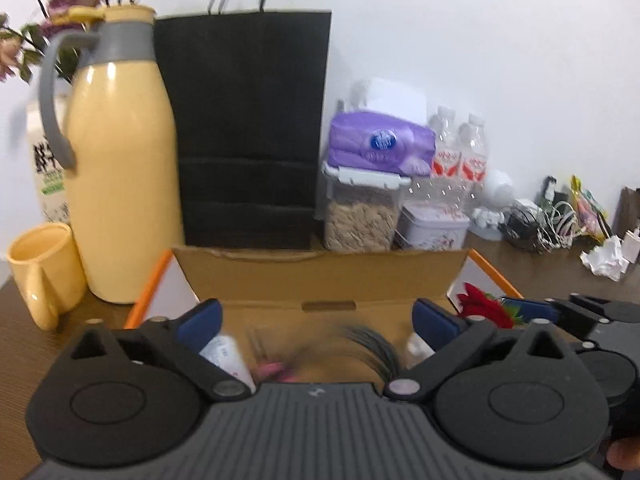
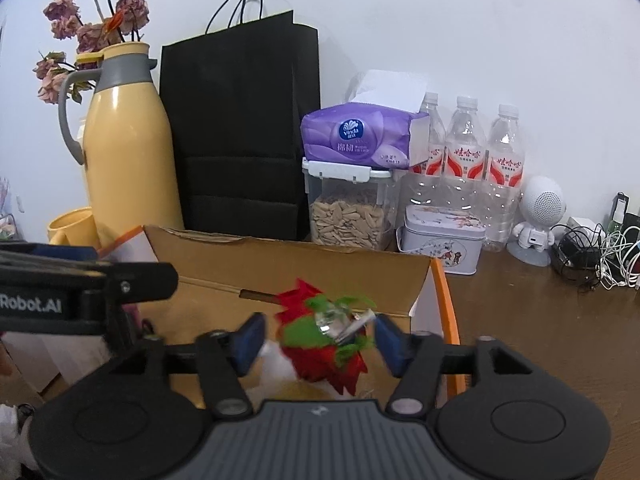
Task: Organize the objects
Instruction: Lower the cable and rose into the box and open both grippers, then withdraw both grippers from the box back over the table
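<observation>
- The left gripper [image 1: 318, 322] hangs over the open cardboard box [image 1: 320, 276], its jaws spread wide with nothing pinched; a blurred dark comb-like thing [image 1: 372, 346] lies below between them.
- The right gripper [image 2: 320, 344] has its jaws apart, and a red and green flower ornament [image 2: 324, 340] sits between the pads without being pressed.
- The box stands on the brown table [image 2: 540, 320], with a yellow jug [image 2: 128, 152] at its 11 o'clock and a black paper bag [image 2: 240, 128] at 12.
</observation>
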Action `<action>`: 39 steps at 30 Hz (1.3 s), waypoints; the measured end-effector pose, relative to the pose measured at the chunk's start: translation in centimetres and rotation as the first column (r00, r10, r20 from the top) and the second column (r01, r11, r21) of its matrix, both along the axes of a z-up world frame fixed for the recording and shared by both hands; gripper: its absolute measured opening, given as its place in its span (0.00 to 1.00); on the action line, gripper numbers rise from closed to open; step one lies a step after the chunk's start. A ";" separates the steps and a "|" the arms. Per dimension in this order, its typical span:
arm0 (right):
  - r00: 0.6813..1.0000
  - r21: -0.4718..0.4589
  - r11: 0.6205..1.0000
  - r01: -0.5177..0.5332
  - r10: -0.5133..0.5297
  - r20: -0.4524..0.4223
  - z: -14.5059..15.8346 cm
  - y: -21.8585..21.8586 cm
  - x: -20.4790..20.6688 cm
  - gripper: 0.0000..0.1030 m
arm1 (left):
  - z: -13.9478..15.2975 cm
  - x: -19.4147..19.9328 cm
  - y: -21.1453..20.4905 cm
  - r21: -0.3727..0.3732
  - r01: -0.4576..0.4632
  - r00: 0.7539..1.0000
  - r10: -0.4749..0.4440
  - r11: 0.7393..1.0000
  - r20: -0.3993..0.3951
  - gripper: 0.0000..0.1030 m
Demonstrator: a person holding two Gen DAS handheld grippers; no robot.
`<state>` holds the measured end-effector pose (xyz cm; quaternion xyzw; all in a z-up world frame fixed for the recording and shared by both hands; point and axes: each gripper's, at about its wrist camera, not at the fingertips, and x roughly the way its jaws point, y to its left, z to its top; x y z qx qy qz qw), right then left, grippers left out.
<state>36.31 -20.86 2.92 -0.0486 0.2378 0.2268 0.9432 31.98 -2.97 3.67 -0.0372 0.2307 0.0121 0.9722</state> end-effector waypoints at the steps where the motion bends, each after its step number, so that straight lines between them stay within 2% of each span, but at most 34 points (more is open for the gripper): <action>1: 1.000 0.002 1.000 -0.003 0.003 0.003 0.1 0.0 -0.1 0.72 | 0.1 -0.1 0.1 0.004 -0.001 1.000 0.001 1.000 0.003 1.00; 5: 1.000 0.015 1.000 -0.008 0.008 0.005 0.4 0.0 -0.3 0.98 | 0.4 -0.3 0.3 0.010 -0.011 1.000 0.011 1.000 0.007 1.00; 6: 1.000 0.018 1.000 -0.009 0.009 0.000 0.5 0.0 -0.3 1.00 | 0.5 -0.4 0.4 0.009 -0.013 1.000 0.013 1.000 0.008 1.00; 14: 1.000 0.021 1.000 -0.014 0.014 -0.006 0.7 0.1 -0.6 1.00 | 0.9 -0.7 0.5 0.005 -0.016 1.000 0.015 1.000 0.021 1.00; 21: 1.000 0.024 1.000 -0.016 0.015 0.019 2.0 0.0 -1.8 1.00 | 2.6 -2.5 0.6 -0.009 0.006 0.997 -0.005 1.000 0.077 1.00; 31: 0.997 0.026 0.999 -0.043 0.041 0.070 4.7 -0.9 -6.5 1.00 | 5.4 -7.8 1.5 -0.028 0.023 0.988 -0.019 0.999 0.151 1.00; 39: 0.994 0.009 0.998 -0.058 0.057 0.089 5.6 -1.9 -11.8 1.00 | 6.7 -12.5 2.1 -0.009 0.029 0.985 -0.027 1.000 0.169 1.00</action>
